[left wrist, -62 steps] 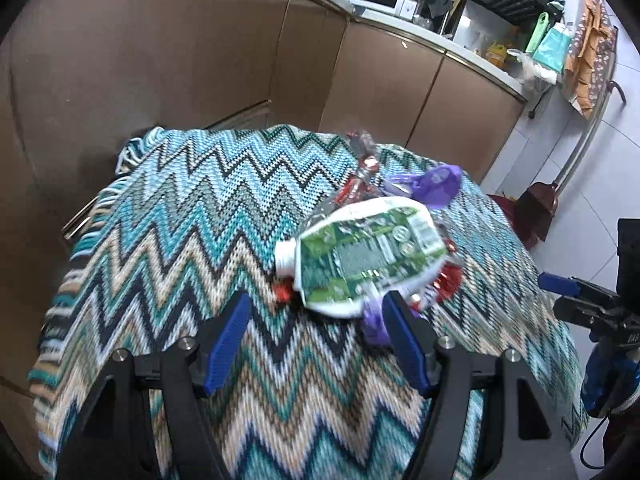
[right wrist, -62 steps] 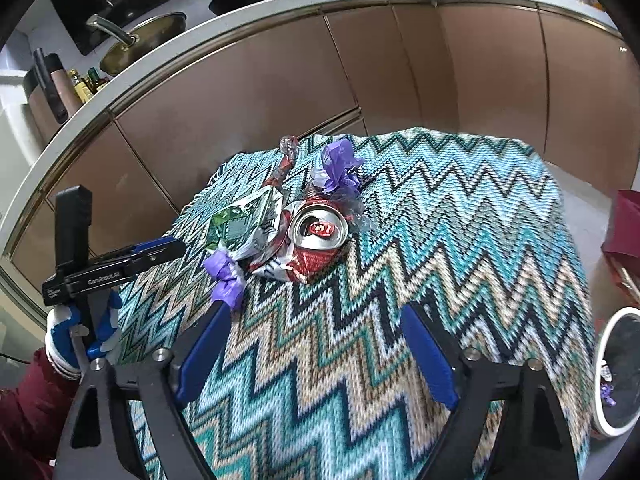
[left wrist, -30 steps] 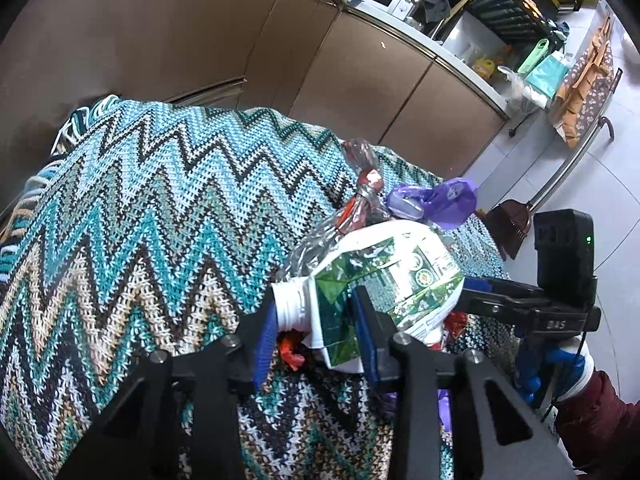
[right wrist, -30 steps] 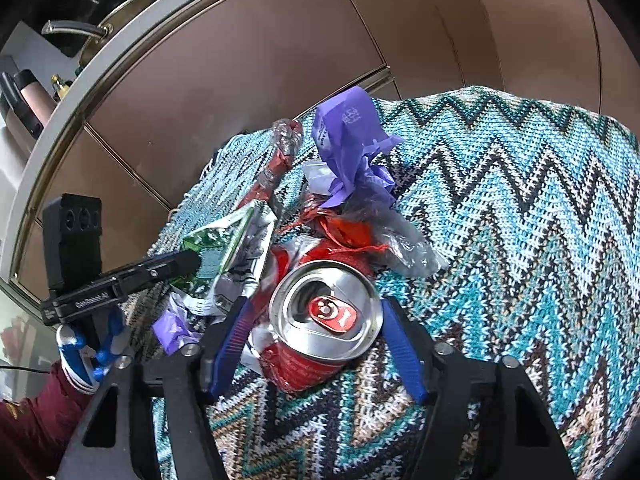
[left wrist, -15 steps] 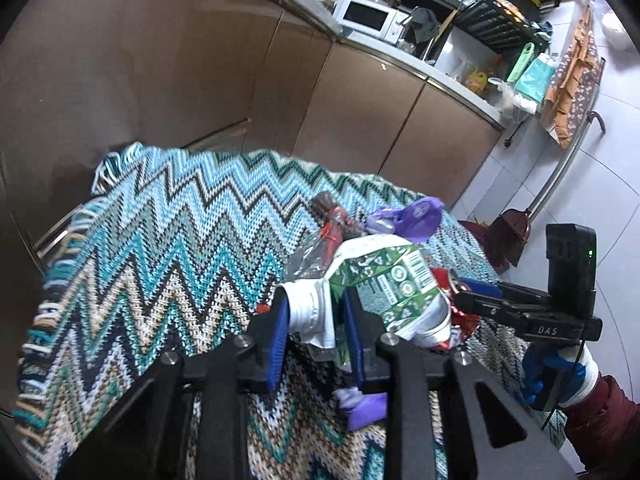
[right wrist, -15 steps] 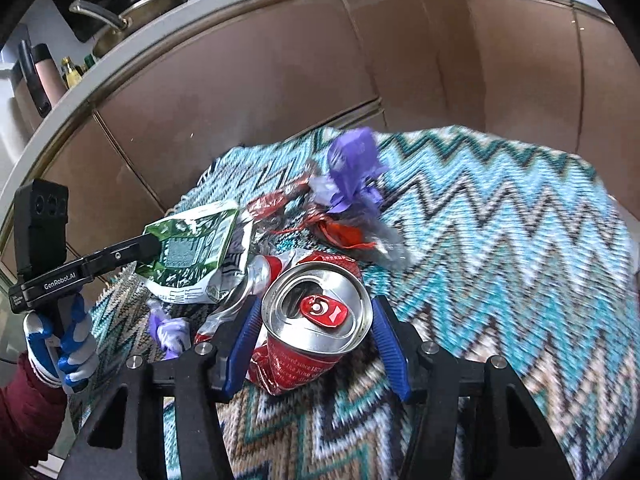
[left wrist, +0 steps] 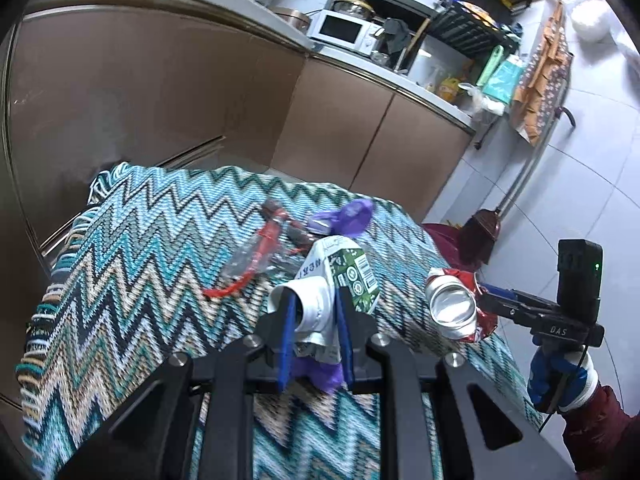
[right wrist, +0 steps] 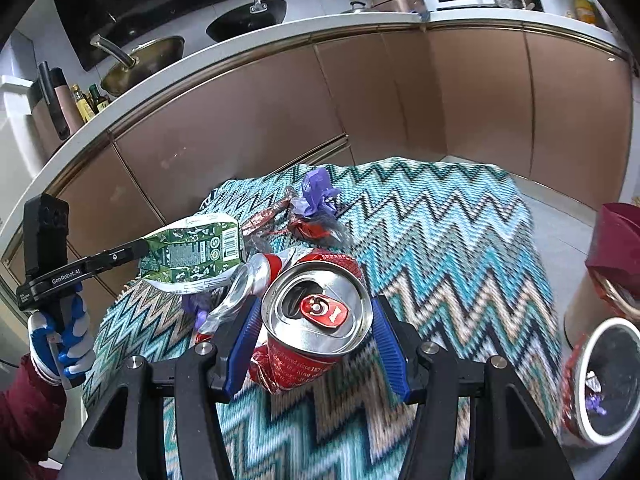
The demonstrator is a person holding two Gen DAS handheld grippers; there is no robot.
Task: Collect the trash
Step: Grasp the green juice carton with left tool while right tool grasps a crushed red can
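**Both pieces of trash lifted clear**

Zigzag-covered worktop (right wrist: 460, 248) now lies below the crushed can (right wrist: 316, 320), clenched in the right gripper (right wrist: 316, 344), and the flattened green carton (left wrist: 340, 280), which the left gripper (left wrist: 316, 332) is closing on. Since a second ago both have risen; wrappers (right wrist: 316, 208) remain mid-worktop.

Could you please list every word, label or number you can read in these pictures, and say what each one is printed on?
"GenRobot.AI": on the left gripper, along its black arm.
"DAS": on the right gripper, on its black body.
"King" and "137...": part of white script on the crushed red can; the rest is unreadable.
Green and white carton: barcode and round marks, print too small to read.
Purple wrapper: nothing legible.
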